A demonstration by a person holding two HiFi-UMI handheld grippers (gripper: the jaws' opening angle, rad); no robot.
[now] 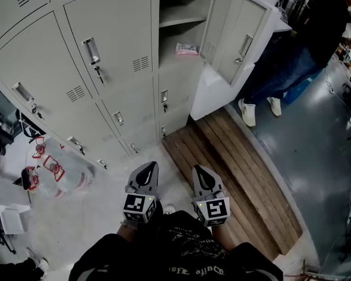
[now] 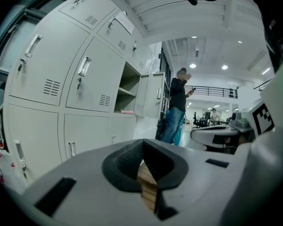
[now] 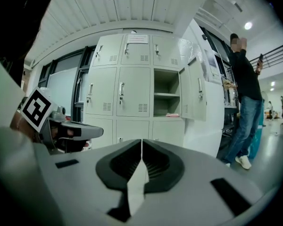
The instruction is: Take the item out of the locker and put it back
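1. A small pink item (image 1: 186, 49) lies flat on the lower shelf of an open locker (image 1: 174, 17), near the front edge.
2. Its long side runs across the shelf, left to right; no front end can be made out.
3. The locker door (image 1: 234, 31) stands swung out to the right.
4. The left gripper (image 1: 148, 167) and right gripper (image 1: 200, 172) sit side by side, well apart from the locker, jaws pressed together on nothing.
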